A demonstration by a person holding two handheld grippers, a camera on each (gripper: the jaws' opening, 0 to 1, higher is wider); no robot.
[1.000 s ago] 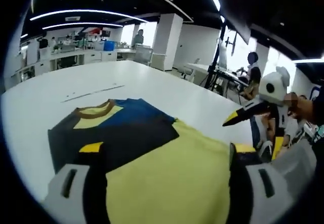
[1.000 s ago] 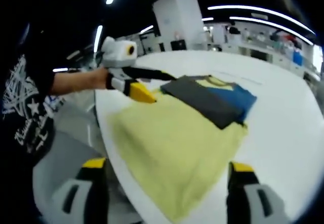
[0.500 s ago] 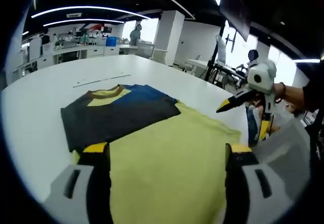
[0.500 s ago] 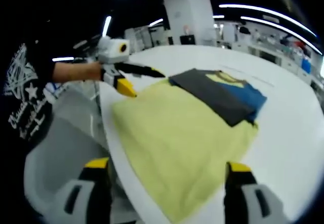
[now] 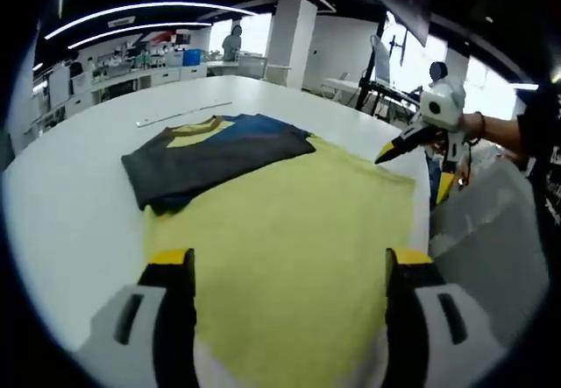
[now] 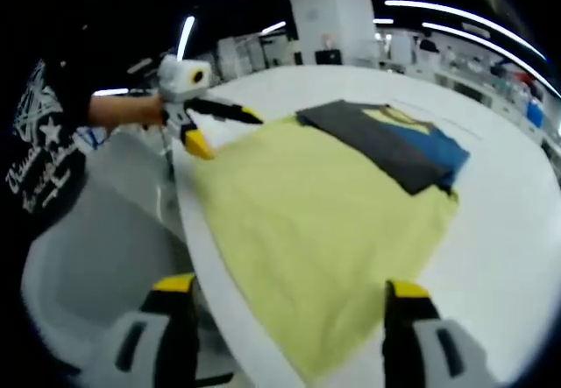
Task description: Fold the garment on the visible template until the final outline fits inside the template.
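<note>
a yellow t-shirt with its dark grey, blue and yellow top folded over (image 5: pixel 289 230) lies mid-frame on the white round table (image 5: pixel 70 204). both cameras have pulled back; left gripper (image 5: pixel 285 318) and right gripper (image 6: pixel 285 335) gape, released, folding unfinished.

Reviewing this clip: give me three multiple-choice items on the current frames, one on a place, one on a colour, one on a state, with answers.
1. Where does the garment lie?
A. on the white table
B. on a chair
C. on the floor

2. What colour is the large lower part of the garment?
A. red
B. pale yellow
C. green

3. How does the left claw stand?
A. shut on the collar
B. shut on a sleeve
C. open, holding nothing

Answers:
1. A, the cloth is spread flat on the white table.
2. B, the broad panel is pale yellow below the dark grey and blue top.
3. C, its jaws stand wide apart over the cloth.
</note>
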